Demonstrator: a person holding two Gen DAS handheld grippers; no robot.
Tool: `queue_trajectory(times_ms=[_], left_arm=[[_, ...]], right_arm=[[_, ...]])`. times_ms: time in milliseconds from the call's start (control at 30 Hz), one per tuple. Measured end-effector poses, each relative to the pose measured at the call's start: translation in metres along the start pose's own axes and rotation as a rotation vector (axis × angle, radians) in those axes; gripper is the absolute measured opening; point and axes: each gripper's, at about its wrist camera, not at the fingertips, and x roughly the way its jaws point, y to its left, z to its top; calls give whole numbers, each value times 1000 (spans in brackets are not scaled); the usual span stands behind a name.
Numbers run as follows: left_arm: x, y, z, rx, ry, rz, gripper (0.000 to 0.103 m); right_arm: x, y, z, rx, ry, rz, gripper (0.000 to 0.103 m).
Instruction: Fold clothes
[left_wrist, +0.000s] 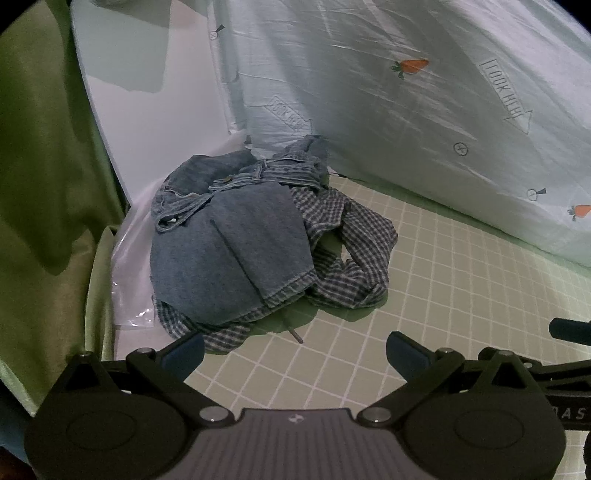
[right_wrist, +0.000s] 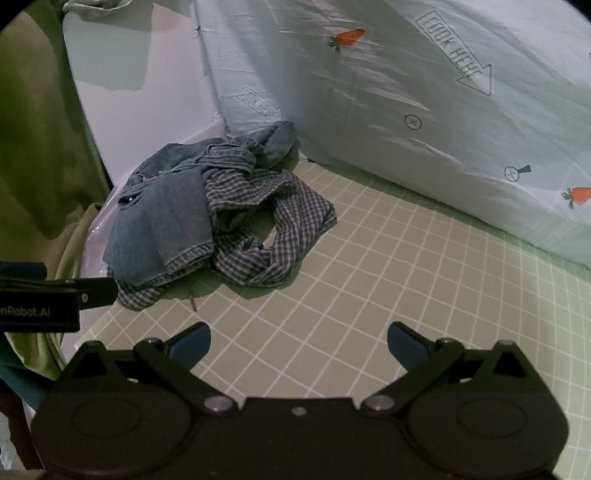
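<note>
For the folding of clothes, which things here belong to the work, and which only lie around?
Belong to the job:
- crumpled blue denim garment, lying on top of the pile
- crumpled blue-and-white checked cloth garment, partly under it
- green mat with white grid lines, the surface under both

Just lying about:
- pale blue quilt printed with carrots
- green curtain
- clear plastic sheet
</note>
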Motion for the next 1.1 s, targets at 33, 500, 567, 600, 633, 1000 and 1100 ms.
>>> queue_trajectory(times_ms=[33,500,567,600,633,1000,1100], left_arm=[[1,1,-1,1,1,2,103],[4,-3,-1,-3,10,9,103],[4,-4,-1,-2,11,10,103],[4,-4,-1,-1,11,10,103],[4,-4,-1,-1,11,11,103],[5,-4,-2,3,10,9,103],[5,-4,-2,3,9,7,103]], right_arm=[[0,0,0,0,0,1,103],[3,1,-1,3,2,3,103],[3,1,0,4,3,2,103],[3,1,0,4,4,1,103],[3,1,1,5,4,1,103],[4,0,0,11,6,4,103],[4,-1,0,14,6,3,103]])
